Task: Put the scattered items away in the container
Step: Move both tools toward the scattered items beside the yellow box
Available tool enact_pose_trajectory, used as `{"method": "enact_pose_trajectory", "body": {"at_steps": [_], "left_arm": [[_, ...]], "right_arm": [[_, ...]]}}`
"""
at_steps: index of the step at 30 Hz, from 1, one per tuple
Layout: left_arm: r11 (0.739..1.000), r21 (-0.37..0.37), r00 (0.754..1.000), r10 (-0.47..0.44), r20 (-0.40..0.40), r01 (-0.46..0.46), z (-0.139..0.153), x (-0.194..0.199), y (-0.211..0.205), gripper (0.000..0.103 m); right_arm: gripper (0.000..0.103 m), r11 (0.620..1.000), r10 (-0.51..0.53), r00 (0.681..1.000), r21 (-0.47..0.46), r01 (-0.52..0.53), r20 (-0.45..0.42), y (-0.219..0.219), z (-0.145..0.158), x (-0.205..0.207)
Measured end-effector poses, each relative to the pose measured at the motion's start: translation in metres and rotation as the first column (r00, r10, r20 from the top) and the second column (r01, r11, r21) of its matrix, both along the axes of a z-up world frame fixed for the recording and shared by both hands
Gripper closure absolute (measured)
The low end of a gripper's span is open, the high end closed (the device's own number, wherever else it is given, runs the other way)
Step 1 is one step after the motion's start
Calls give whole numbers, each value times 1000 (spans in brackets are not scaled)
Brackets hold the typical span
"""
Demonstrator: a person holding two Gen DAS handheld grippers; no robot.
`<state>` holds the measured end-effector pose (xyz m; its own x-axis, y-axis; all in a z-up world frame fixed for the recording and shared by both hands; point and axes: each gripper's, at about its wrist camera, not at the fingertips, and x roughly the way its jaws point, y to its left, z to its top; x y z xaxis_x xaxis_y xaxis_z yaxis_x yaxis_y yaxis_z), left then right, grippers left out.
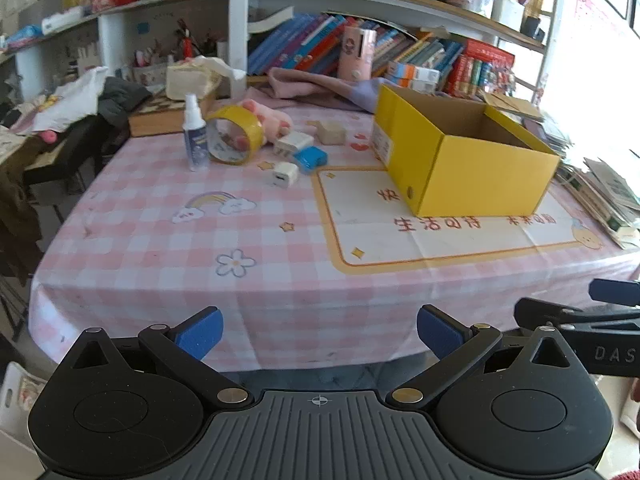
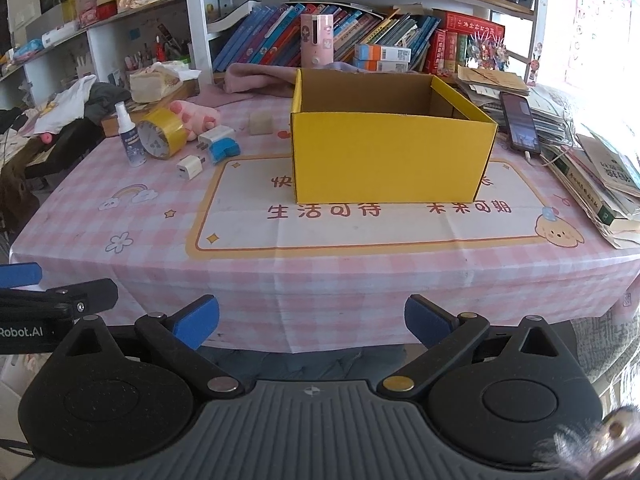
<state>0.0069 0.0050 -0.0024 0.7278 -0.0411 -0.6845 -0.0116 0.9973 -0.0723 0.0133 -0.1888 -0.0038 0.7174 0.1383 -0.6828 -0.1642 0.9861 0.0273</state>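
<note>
The left gripper [image 1: 319,334] and the right gripper [image 2: 312,322] both hang spread wide and hold nothing, at the near edge of the table [image 2: 320,280]. Further in stands the yellow box [image 2: 392,156], open at the top; the inside that shows is bare cardboard, and its floor is hidden by the near wall. The right view alone shows a phone [image 2: 519,122] lying just right of the box. Left of the box sit the scattered items: a spray bottle [image 1: 195,136] upright, a tape roll [image 1: 235,134] on edge with its hole facing the camera, a blue plug [image 1: 310,159], two white chargers [image 1: 285,175] and a pink plush toy [image 1: 266,114].
</note>
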Motion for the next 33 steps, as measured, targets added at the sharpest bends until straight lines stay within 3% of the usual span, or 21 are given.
{"method": "enact_pose_trajectory", "body": {"at_steps": [13,22,33], "left_arm": [[999,24,1000,26,-2,-26,-1,-1,3,0],[997,1,996,81,-27,-81,-6,0,17,0],[1000,0,999,28,-24,-28,-9,1,25,0]], "right_arm": [[2,1000,11,1000,-6,-11,0,2,0,3],[2,999,41,999,-14,-41,6,12,0,4],[1,995,102,995,14,-102,2,29,-3,9]]}}
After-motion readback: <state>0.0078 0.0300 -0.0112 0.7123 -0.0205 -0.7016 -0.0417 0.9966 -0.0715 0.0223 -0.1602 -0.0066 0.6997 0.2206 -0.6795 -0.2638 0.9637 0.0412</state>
